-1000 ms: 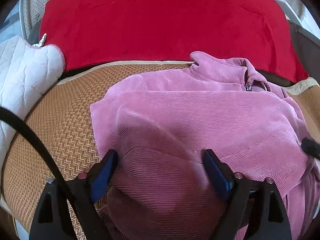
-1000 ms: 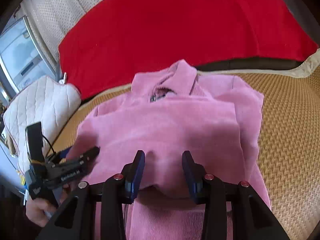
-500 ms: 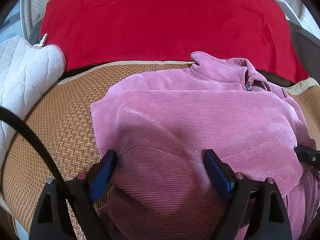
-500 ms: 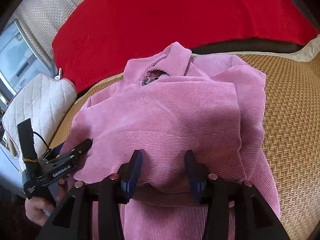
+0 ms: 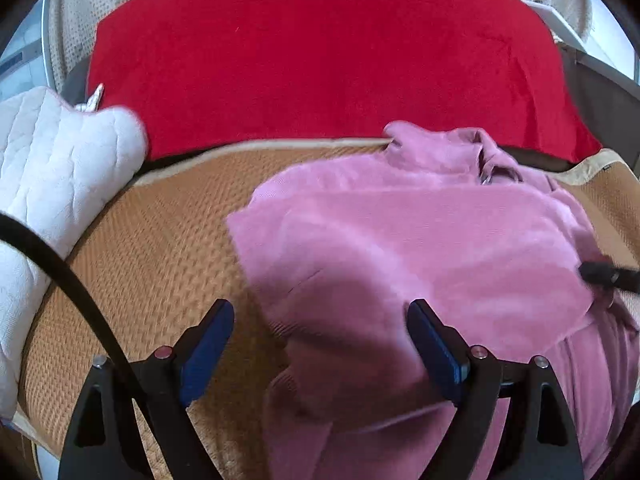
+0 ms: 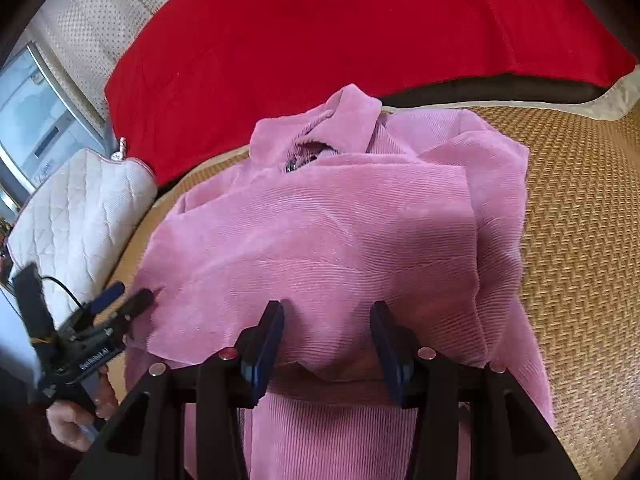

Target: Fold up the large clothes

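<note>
A pink corduroy jacket (image 5: 400,248) lies partly folded on a woven tan mat (image 5: 160,240), its collar at the far end. My left gripper (image 5: 318,312) stands wide open over the jacket's left edge, with mat under its left finger and cloth under its right. In the right wrist view the left gripper (image 6: 132,300) sits at the jacket's (image 6: 320,240) left side, held by a hand (image 6: 68,424). My right gripper (image 6: 330,332) is open at the near hem, a bulge of fabric between its pads, not visibly pinched. Its black tip (image 5: 600,272) shows at the jacket's right edge.
A red blanket (image 5: 320,60) covers the backrest behind the mat. A white quilted cushion (image 5: 60,160) lies at the left end. A black cable (image 5: 60,272) crosses the left wrist view. Bare mat (image 6: 580,220) stretches to the right of the jacket.
The left gripper has shifted left off the cloth, so mat now shows between its fingers. The right gripper's jaws have widened a little over the near hem.
</note>
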The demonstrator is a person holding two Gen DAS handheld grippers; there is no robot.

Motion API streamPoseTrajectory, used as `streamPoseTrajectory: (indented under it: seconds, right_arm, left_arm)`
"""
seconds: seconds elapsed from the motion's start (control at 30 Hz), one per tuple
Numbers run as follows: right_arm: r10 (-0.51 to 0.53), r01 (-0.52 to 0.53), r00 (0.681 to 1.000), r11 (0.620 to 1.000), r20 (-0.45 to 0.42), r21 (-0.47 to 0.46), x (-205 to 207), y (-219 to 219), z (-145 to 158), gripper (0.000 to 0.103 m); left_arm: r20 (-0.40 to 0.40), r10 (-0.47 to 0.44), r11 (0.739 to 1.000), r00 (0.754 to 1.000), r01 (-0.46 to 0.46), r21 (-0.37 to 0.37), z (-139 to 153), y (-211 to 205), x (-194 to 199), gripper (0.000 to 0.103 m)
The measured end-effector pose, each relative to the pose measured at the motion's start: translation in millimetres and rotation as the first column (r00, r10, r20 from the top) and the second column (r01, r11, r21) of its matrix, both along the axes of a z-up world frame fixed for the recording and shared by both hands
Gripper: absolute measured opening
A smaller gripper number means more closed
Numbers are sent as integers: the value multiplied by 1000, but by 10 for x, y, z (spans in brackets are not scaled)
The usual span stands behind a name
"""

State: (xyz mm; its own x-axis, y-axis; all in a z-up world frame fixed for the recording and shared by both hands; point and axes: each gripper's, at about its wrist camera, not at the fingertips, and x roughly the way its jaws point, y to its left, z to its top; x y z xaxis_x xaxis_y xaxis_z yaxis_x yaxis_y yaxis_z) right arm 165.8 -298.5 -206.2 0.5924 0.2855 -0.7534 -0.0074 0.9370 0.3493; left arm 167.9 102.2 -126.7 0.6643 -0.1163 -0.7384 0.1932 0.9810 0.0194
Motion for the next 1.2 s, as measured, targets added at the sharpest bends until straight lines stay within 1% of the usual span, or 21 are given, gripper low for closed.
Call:
streamPoseTrajectory:
  seconds: [0.1, 0.13, 0.2, 0.23, 0.27, 0.33, 0.37, 0.47, 0.57, 0.63, 0.7, 0.77, 0.8, 0.9, 0.97, 1.03, 1.1, 1.17, 1.2]
  right_arm:
    - [-34, 34, 999, 999, 30, 0, -55, -99, 58, 49]
    - [-44, 44, 999, 999, 30, 2, -60, -133, 52, 49]
    - [-45, 45, 999, 999, -4, 3, -30, -160, -33, 49]
    - [-41, 41, 999, 999, -14, 3, -15, -158, -64, 50]
    - [-37, 37, 999, 999, -9, -7, -11, -141, -76, 50]
    - [-31, 31, 1000, 999, -5, -28, -24, -120, -48, 49]
    - [-28, 28, 1000, 999, -4, -22, -32, -134, -26, 49]
    - [-45, 45, 999, 998, 9, 39, -67, -281, 47, 49]
    - [-79, 77, 997, 995, 24, 63, -71, -463, 109, 49]
    - [-105, 102, 994, 988, 20, 114, -71, -601, 105, 49]
    - [-112, 110, 994, 984, 2, 143, -63, -655, 70, 49]
    - [-103, 103, 995, 985, -11, 136, -59, -645, 21, 49]
    - [-88, 89, 996, 990, -18, 106, -40, -601, -1, 49]
    - [-68, 69, 998, 996, -14, 52, -42, -541, -3, 50]
    - [-62, 63, 998, 997, -19, 50, -39, -554, -15, 50]
    - [-70, 71, 997, 996, -26, 57, -37, -604, -28, 46]
    - [-91, 93, 996, 992, -22, 91, -60, -690, -15, 45]
    - [-128, 127, 992, 988, 6, 89, -100, -754, 49, 45]
    - [-146, 144, 989, 986, 26, 81, -125, -796, 86, 47]
  left_arm:
    - [-36, -3, 999, 999, 1, -36, -56, 108, 14, 89]
    - [-47, -7, 1000, 999, 6, -29, -86, 113, 21, 89]
    - [-88, -16, 1000, 996, 16, -6, -177, 80, 38, 89]
    - [-108, -15, 1000, 994, 14, -10, -213, 71, 58, 89]
    - [-112, -12, 1000, 994, 9, -20, -215, 77, 63, 89]
    - [-103, -10, 1000, 995, 8, -26, -185, 80, 60, 89]
    - [-96, -11, 1000, 995, 8, -25, -169, 81, 54, 89]
    - [-51, -25, 1000, 998, 25, -16, -91, 74, 9, 89]
    - [-12, -33, 999, 999, 33, -6, -41, 79, -16, 89]
    - [-26, -27, 1000, 999, 27, -7, -59, 99, 22, 89]
    - [-75, -12, 1000, 997, 11, -11, -142, 111, 93, 89]
    - [-121, -5, 1000, 993, 1, -31, -211, 113, 145, 90]
    - [-134, 0, 999, 991, -6, -42, -229, 121, 162, 91]
    - [-127, -8, 999, 992, 4, -31, -219, 114, 168, 91]
    - [-121, -15, 1000, 992, 12, -24, -222, 104, 167, 91]
    - [-121, -21, 999, 992, 18, -26, -224, 114, 174, 91]
    - [-124, -19, 999, 992, 15, -34, -222, 132, 181, 91]
    - [-121, -20, 999, 993, 16, -31, -228, 139, 168, 91]
    - [-119, -21, 999, 993, 18, -29, -215, 159, 148, 91]
